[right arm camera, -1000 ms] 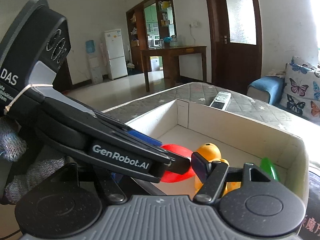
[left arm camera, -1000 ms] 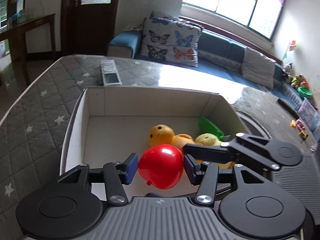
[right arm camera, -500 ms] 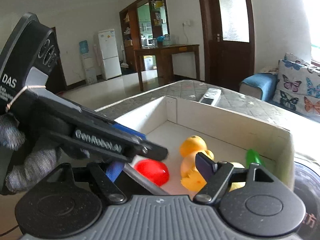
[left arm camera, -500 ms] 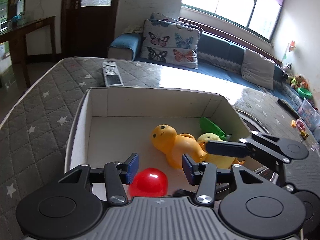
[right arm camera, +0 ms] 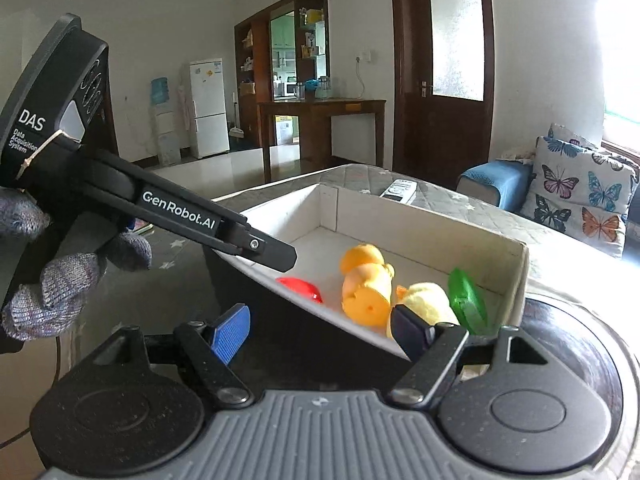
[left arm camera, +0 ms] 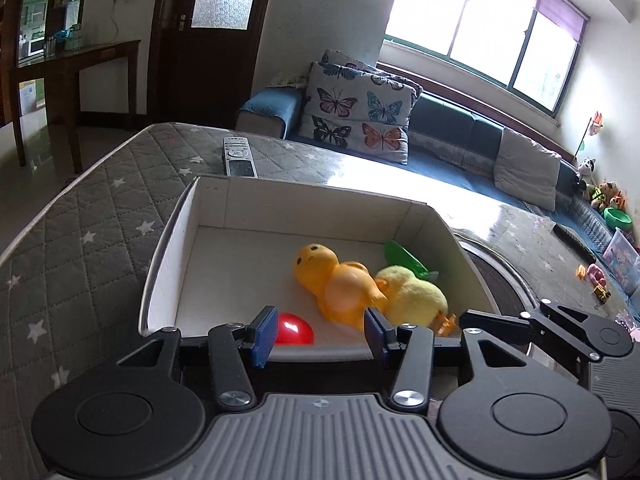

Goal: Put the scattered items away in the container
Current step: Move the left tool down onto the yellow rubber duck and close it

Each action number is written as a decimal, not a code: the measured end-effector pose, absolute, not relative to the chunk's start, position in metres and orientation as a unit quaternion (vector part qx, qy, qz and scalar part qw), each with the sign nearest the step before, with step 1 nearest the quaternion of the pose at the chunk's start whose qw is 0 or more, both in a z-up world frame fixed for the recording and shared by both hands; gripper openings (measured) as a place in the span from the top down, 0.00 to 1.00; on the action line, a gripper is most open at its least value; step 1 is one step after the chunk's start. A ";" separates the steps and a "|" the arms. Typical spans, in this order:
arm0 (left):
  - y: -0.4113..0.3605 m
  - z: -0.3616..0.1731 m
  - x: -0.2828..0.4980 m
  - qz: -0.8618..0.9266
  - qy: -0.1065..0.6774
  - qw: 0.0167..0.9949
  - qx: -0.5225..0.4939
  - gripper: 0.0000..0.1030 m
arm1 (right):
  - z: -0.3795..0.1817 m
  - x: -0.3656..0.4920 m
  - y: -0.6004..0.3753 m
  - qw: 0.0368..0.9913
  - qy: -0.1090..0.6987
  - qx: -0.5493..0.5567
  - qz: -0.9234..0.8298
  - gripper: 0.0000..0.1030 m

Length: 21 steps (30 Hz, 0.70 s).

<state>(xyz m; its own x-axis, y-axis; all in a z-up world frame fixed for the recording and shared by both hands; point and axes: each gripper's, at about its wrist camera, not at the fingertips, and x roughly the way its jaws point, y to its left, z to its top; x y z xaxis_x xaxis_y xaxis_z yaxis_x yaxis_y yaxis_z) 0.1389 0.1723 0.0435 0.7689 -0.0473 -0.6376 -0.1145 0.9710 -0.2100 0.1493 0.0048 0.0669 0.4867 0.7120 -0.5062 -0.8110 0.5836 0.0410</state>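
A grey quilted mattress (left arm camera: 92,216) patterned with white stars carries a white cardboard box (left arm camera: 172,248), which sits toward the mattress's near edge with its open top facing up. A remote control (left arm camera: 239,156) lies on the mattress just beyond the box's far wall, near the far edge.

Inside the box, four toys rest on the floor. An orange rubber duck (left arm camera: 336,284) lies on its side near the middle, touching a yellow plush chick (left arm camera: 412,296) to its right. A green plastic piece (left arm camera: 404,256) leans against the right-hand wall behind the chick. A red ball (left arm camera: 294,330) sits apart from the others, close to the box's near wall.

The left hand-held gripper (left arm camera: 318,334) hovers over the near wall of the box, its blue-padded jaws spread wide with nothing between them; the red ball lies below and beyond the left pad. In the right wrist view, a gloved hand (right arm camera: 60,280) grips its black body.

The right hand-held gripper (right arm camera: 320,332) is held outside the box at its near right corner, jaws likewise parted and empty, with the same four toys visible past its fingers.
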 end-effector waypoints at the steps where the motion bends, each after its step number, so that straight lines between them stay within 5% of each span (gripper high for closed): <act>1: 0.170 0.043 0.136 0.018 0.340 0.933 -0.119 0.51 | 0.067 0.146 0.002 0.856 0.242 -0.103 0.445 0.23; 21: 0.135 0.019 0.069 0.003 0.369 0.918 -0.146 0.51 | 0.035 0.095 -0.035 0.845 0.275 -0.154 0.432 0.23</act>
